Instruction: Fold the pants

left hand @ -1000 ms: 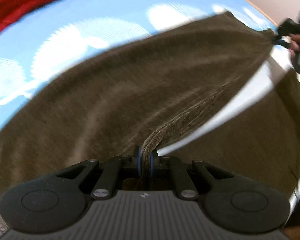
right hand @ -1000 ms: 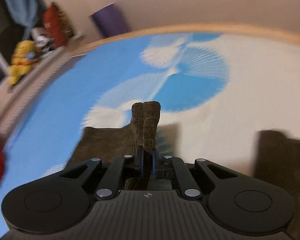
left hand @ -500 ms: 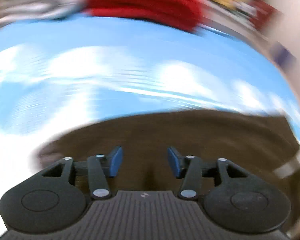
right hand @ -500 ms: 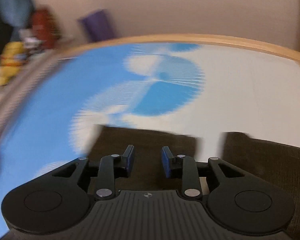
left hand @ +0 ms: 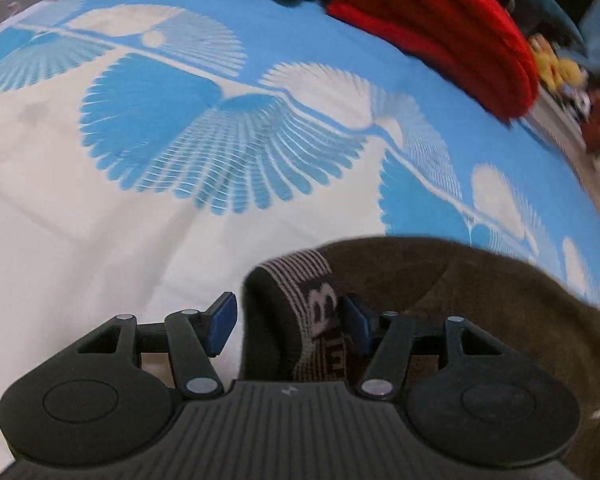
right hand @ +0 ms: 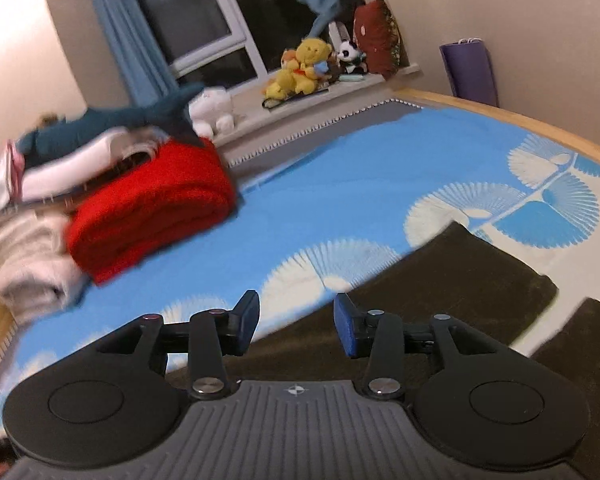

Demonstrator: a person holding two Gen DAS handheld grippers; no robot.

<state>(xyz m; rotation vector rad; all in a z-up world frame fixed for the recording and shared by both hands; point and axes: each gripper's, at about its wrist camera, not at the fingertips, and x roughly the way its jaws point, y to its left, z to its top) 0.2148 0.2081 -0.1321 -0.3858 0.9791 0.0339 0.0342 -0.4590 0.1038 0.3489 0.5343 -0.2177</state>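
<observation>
Dark brown knit pants (left hand: 440,292) lie flat on the blue-and-white patterned bed (left hand: 140,208), right under my tools.
My left tool (left hand: 286,322) straddles the striped waistband (left hand: 312,300), jaws parted, lately widening; right tool (right hand: 296,326), jaws just opening, empty above the legs.

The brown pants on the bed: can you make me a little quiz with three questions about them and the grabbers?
1. True or false: the left gripper is squeezing the brown pants tightly.
2. Which part of the pants sits between the left gripper's open fingers?
A. a leg hem
B. the striped waistband
C. a pocket
3. Fill in: beyond the right gripper, the folded blanket on the bed is coloured ____.

Key
1. False. Both grippers' jaws have just been opening, and the pads stand apart from the cloth.
2. B
3. red
</observation>
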